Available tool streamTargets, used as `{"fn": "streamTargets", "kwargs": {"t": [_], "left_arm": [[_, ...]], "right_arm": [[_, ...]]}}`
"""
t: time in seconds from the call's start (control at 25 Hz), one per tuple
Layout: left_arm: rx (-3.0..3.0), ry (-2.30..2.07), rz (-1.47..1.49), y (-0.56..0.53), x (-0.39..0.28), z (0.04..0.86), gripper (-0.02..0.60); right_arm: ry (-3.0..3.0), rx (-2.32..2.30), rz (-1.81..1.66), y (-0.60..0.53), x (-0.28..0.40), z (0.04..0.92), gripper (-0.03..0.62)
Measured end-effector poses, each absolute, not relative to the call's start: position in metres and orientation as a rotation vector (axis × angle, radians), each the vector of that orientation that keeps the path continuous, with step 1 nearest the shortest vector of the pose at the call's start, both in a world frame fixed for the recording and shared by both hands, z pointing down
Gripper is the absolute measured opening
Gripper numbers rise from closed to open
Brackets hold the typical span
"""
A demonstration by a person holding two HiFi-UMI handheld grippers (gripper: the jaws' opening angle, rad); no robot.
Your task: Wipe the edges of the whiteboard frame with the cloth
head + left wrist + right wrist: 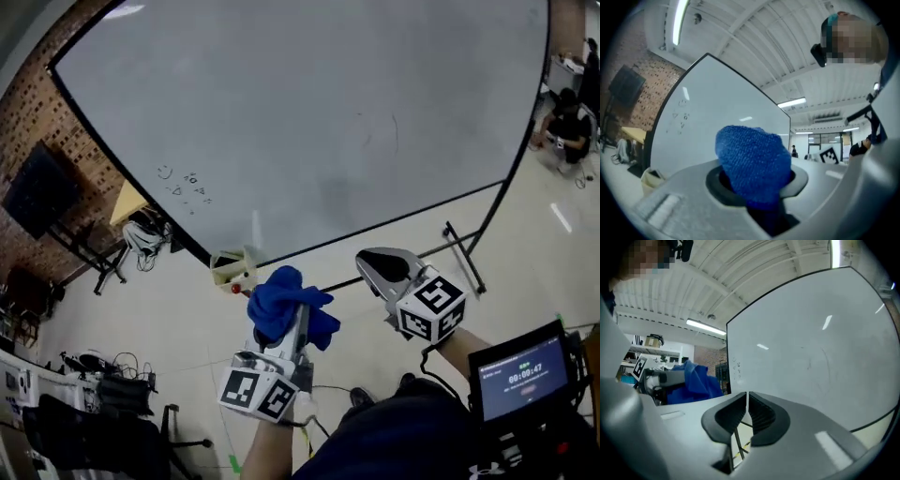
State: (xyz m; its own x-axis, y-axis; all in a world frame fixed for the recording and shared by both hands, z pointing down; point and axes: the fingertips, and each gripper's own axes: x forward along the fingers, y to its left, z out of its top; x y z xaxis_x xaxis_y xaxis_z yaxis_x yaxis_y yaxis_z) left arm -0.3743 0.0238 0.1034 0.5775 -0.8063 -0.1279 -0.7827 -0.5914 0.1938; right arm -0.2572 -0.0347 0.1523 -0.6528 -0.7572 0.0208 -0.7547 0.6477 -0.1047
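A large whiteboard with a thin black frame fills the upper head view; faint marks sit near its left side. My left gripper is below the board's lower edge, shut on a bunched blue cloth. In the left gripper view the cloth bulges out from between the jaws, with the whiteboard behind. My right gripper is shut and empty, close to the lower frame edge. In the right gripper view its gripper has pads touching, the board ahead and the cloth at left.
A small beige holder with a red item hangs at the board's lower corner. The board's black stand leg runs across the floor at right. Chairs, cables and a brick wall lie at left; a person sits far right.
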Motion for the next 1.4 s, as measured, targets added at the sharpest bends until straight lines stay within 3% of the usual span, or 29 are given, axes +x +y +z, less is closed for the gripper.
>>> {"fn": "streamTargets", "kwargs": {"t": [0.16, 0.28, 0.48, 0.56, 0.72, 0.84, 1.4], "left_arm": [[2.624, -1.464, -0.131, 0.031, -0.403, 0.143, 0.127], [2.549, -1.477, -0.155, 0.036, -0.424, 0.152, 0.127], [2.529, -1.375, -0.128, 0.047, -0.407, 0.166, 0.127], [2.566, -1.329, -0.093, 0.068, -0.369, 0.169, 0.127], [2.654, -1.217, 0.020, 0.158, -0.221, 0.190, 0.127], [2.642, -1.204, 0.029, 0.196, -0.178, 0.202, 0.127], [2.555, -1.223, -0.007, 0.220, -0.228, 0.225, 0.127]], "right_arm": [[2.824, -1.333, -0.137, -0.030, -0.257, 0.159, 0.023], [2.826, -1.313, -0.104, -0.023, -0.276, 0.146, 0.023], [2.877, -1.272, -0.032, -0.002, -0.297, 0.139, 0.021], [2.879, -1.297, -0.062, 0.020, -0.268, 0.157, 0.021], [2.783, -1.374, -0.095, 0.122, -0.123, 0.191, 0.021], [2.783, -1.375, -0.086, 0.164, -0.084, 0.198, 0.021], [2.874, -1.354, -0.138, 0.179, -0.134, 0.224, 0.021]]}}
